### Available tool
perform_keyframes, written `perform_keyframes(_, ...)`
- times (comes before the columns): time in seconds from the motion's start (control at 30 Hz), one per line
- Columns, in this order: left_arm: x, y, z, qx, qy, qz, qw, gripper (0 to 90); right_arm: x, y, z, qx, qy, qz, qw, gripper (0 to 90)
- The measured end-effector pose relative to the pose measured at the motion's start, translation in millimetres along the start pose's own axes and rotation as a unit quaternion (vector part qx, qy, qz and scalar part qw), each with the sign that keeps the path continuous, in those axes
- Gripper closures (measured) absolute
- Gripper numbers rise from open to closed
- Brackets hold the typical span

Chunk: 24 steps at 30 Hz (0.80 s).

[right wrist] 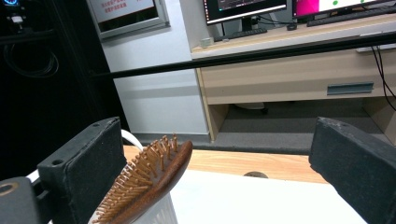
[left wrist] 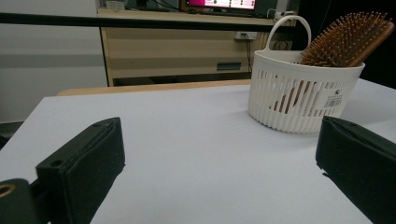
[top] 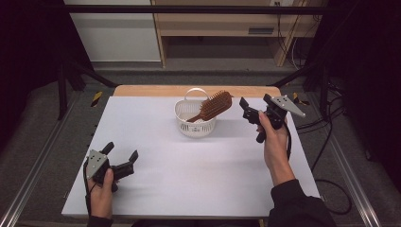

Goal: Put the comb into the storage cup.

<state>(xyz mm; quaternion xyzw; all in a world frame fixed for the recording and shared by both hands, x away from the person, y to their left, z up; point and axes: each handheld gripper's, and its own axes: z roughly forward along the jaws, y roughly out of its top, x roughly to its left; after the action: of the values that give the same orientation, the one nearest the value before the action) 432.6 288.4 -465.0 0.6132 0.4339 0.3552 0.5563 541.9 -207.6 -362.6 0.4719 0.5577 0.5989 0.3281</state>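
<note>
Left gripper (top: 121, 155), right gripper (top: 251, 111) both spread, empty; wooden bristled hairbrush (top: 213, 106) in slotted white plastic basket (top: 195, 125).

White table (top: 189, 165) w/ wooden strip along far edge. Small white slotted basket (top: 195, 124) standing on it near far edge, abt mid-width. Rest of top, in front of basket and to both sides, plain white.
</note>
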Motion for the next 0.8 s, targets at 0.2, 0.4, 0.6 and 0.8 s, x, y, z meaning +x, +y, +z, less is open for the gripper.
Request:
perform_keyframes(0.2, 1.8, 0.2, -1.0, -0.001, 0.000, -0.001, 1.0000, 1.1, -3.5, 3.0, -4.6, -0.003, 0.001, 0.000, 1.0000, 3.7)
perform_keyframes(0.4, 2.9, 0.0, -1.4, 0.000, -0.002, -0.002, 1.0000, 1.2, -7.2, 6.8, -10.6, -0.004, 0.000, -0.004, 1.0000, 3.9)
perform_keyframes(0.6, 3.4, 0.2, -2.3, 0.000, -0.009, 0.000, 1.0000, 1.1, -11.5, 11.1, -17.9, -0.005, -0.004, -0.002, 1.0000, 3.3)
perform_keyframes(0.8, 3.9, 0.4, -3.7, 0.002, -0.010, 0.004, 0.9999, 1.1, -16.3, 12.7, -26.5, -0.006, -0.002, -0.006, 1.0000, 3.2)
